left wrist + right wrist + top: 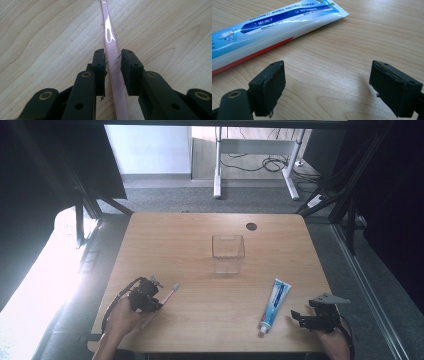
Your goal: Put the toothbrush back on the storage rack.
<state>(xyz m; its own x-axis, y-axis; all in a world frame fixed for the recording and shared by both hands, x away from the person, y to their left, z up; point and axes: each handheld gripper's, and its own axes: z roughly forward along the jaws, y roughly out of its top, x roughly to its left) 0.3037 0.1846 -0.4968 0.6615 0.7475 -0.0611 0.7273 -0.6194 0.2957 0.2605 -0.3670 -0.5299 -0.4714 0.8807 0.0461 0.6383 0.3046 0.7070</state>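
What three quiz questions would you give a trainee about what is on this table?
1. True or false: the toothpaste tube lies between the jaws of the right tool.
2. What lies between the jaws of the left tool? A) a pink toothbrush B) a spoon C) a pen
3. In a few words: what stands near the middle of the table?

Key:
1. False: the tube lies beside the open jaws, apart from them.
2. A: its handle runs between the two pads.
3. A clear container, upright and empty.
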